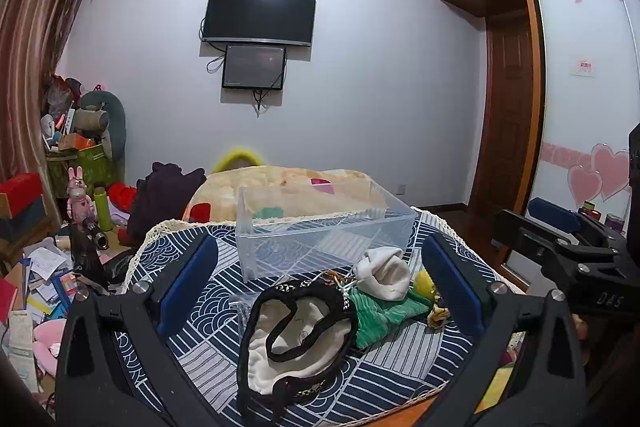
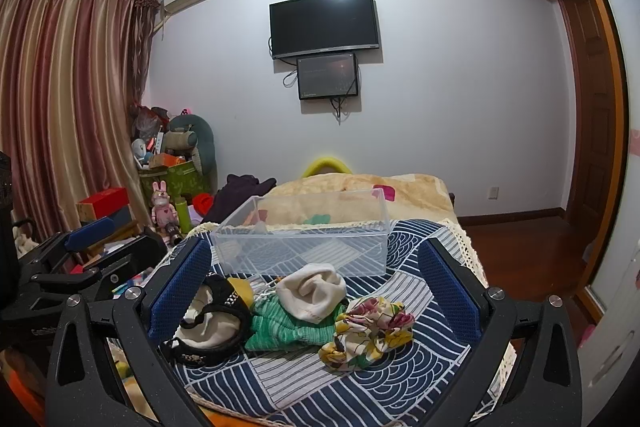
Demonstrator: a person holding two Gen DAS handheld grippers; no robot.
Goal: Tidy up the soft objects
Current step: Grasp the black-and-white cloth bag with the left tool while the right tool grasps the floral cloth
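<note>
You are holding both the left gripper (image 1: 320,267) and right gripper (image 2: 316,279) wide open, grasping nothing, over soft items: black-trimmed pouch (image 1: 298,337), green cloth (image 2: 280,323), white sock (image 2: 312,291), floral scrunchie (image 2: 372,327), lying before the clear bin (image 2: 304,239).

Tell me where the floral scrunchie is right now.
In the right wrist view the floral scrunchie lies on the patterned cloth, right of the green knit piece and in front of the white sock bundle.

The patterned blue cloth (image 2: 404,291) carries a clear bin (image 2: 304,247), cream sock (image 2: 312,293), green pouch (image 2: 280,327) and floral scrunchie (image 2: 372,331).
</note>
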